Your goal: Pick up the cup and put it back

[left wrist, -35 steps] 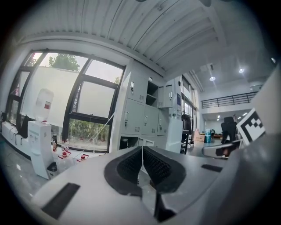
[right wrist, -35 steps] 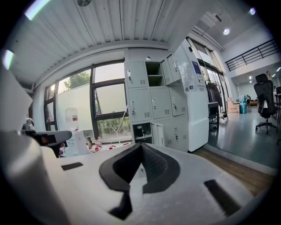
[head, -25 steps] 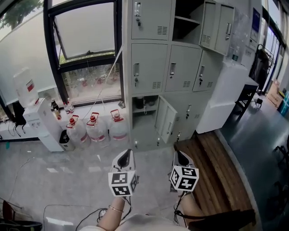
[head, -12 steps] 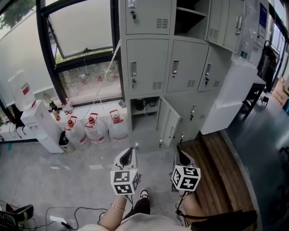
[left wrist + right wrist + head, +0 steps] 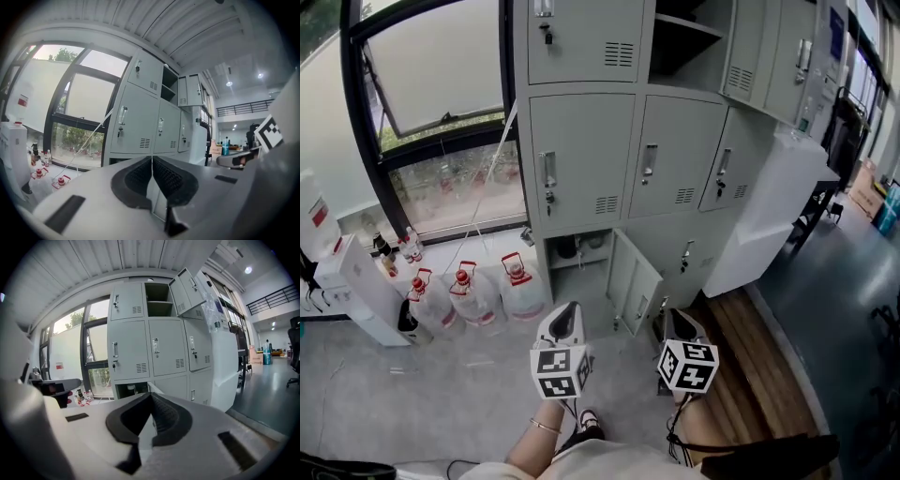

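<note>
Both grippers are held side by side in front of a wall of grey lockers (image 5: 586, 150), well short of it and touching nothing. My left gripper (image 5: 565, 311) is shut and empty; its pads (image 5: 140, 173) meet. My right gripper (image 5: 676, 319) is also shut, with nothing between its pads (image 5: 161, 413). A low locker compartment (image 5: 575, 253) stands open, its door (image 5: 634, 279) swung out to the right. Small dark things sit inside it, too small to tell whether one is a cup. The same opening (image 5: 127, 390) shows in the right gripper view.
Several large water bottles (image 5: 469, 292) stand on the floor below the window, left of the open locker, beside a water dispenser (image 5: 347, 281). A wooden bench (image 5: 755, 361) and a white cabinet (image 5: 759, 225) are at the right. An upper locker (image 5: 684, 37) is open too.
The lockers have drawn nearer and shifted left in view; both grippers moved forward with the walking person, staying shut. A shoe now shows below the left gripper.
</note>
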The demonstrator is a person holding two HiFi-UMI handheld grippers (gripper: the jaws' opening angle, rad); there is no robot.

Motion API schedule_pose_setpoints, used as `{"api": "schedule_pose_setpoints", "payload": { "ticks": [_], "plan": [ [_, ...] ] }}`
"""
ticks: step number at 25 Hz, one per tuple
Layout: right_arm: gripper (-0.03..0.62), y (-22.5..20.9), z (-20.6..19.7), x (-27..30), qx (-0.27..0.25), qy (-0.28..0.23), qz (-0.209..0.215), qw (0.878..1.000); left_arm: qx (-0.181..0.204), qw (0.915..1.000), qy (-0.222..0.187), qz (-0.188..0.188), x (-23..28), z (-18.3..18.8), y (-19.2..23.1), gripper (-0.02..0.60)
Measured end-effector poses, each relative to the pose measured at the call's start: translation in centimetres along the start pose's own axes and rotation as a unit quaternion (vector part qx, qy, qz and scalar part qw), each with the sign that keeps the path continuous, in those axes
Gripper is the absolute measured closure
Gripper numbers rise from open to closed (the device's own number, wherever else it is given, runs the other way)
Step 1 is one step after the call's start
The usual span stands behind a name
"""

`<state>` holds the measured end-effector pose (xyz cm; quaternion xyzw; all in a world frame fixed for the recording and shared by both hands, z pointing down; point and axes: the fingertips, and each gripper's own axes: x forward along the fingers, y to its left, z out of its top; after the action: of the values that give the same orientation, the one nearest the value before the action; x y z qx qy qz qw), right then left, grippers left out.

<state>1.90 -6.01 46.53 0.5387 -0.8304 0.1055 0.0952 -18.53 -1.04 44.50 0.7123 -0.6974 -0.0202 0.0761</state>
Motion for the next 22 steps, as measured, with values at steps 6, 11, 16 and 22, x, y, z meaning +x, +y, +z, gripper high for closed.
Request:
{"api": "schedule_pose_setpoints", "payload": {
  "ticks": [6, 11, 16, 22],
  "plan": [
    [0.603, -1.1, 4.8, 7.6, -0.009, -0.02, -0.008, 1.0, -0.002, 1.0, -0.006, -0.001, 8.1, 2.2, 2.5, 0.569],
    [0.603, -2.4, 5.7, 12.3, -0.009, -0.011, -0.013, 1.0, -0.01, 0.9998, 0.012, 0.008, 12.8, 1.5, 4.6, 0.569],
    [0.603, -5.6, 5.0, 15.4, 0.003, 0.008, -0.021, 1.0, -0.012, 0.999, 0.035, 0.023, 15.7, -0.3, 5.2, 0.569],
    [0.602, -7.6, 4.6, 18.4, -0.007, 0.031, 0.013, 0.999, -0.015, 0.9973, 0.048, 0.054, 17.6, -1.4, 4.4, 0.569]
  ]
}}
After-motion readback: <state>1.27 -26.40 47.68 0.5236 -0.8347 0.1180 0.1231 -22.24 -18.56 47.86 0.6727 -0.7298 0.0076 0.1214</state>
